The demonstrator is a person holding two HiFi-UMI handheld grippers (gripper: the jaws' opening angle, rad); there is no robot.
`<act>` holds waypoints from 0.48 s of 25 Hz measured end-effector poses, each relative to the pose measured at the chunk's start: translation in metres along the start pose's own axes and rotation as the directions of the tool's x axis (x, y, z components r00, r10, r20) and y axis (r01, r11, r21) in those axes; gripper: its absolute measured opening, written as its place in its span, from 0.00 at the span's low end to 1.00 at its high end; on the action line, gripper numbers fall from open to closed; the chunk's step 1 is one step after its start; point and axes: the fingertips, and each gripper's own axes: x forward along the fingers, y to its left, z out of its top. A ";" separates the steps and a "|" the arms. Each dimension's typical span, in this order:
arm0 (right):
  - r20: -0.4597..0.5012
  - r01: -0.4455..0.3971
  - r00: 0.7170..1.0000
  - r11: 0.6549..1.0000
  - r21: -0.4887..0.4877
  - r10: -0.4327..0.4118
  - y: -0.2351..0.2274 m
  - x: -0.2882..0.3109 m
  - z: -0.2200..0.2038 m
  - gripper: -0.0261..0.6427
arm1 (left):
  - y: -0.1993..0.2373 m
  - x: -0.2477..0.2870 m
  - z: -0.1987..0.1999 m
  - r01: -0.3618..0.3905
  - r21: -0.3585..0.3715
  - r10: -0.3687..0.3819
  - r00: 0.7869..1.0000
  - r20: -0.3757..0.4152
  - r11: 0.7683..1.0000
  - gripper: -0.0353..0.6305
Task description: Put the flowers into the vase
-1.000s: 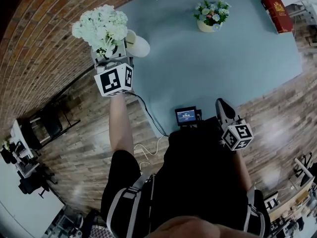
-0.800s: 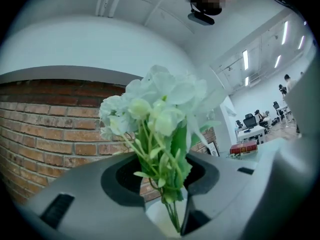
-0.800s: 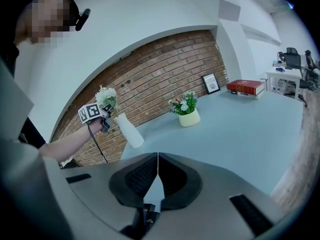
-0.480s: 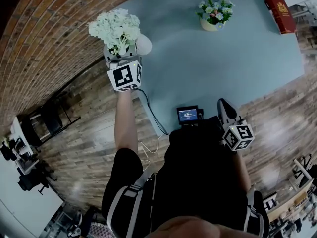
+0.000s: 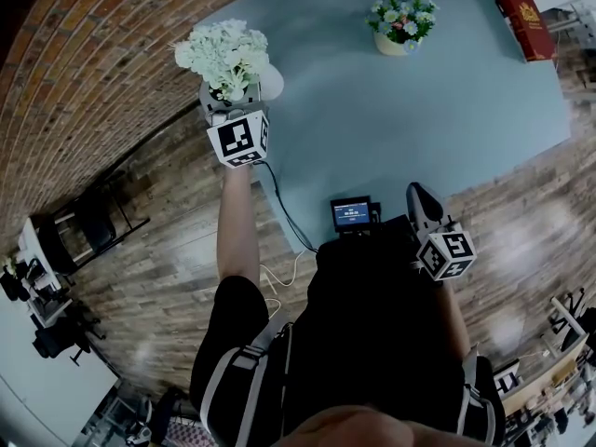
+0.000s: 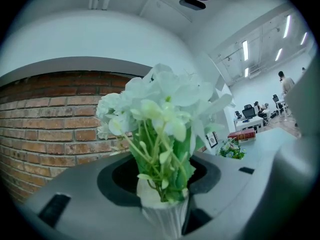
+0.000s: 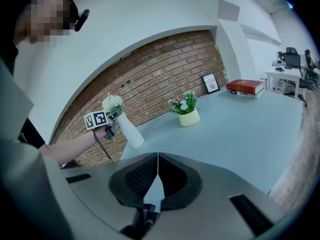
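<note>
The white flowers (image 5: 223,52) stand with their stems in the mouth of the white vase (image 5: 271,83), and the blossoms spread above its neck. The left gripper (image 5: 226,101) is at this same neck. Its jaws have just been opening, and they now stand apart, with the green stems and the ribbed top of the vase between them; a dark gap shows beside the vase on one side. The vase stands on the blue table (image 5: 419,119), at the edge nearest the brick wall (image 5: 84,63). To the right of the vase, well apart from it, is a small pot of coloured flowers (image 5: 400,28), and further right from the vase lies a red book (image 5: 520,21). The right gripper (image 7: 157,176) is far from the vase, near the person's body, with its jaws pressed together and nothing between them.
</note>
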 end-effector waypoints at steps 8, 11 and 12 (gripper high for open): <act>0.002 -0.003 1.000 1.000 0.001 0.003 0.001 -0.003 -0.001 0.07 | -0.004 -0.001 -0.008 -0.001 -0.006 0.001 0.999 -0.034 1.000 0.44; 0.005 -0.002 1.000 1.000 0.003 0.002 0.001 -0.003 -0.002 0.07 | -0.002 -0.003 -0.010 -0.004 -0.010 0.004 0.999 -0.045 1.000 0.49; 0.006 -0.002 1.000 1.000 0.003 0.002 0.001 -0.003 -0.003 0.07 | -0.002 -0.004 -0.011 -0.004 -0.012 0.004 0.999 -0.049 1.000 0.50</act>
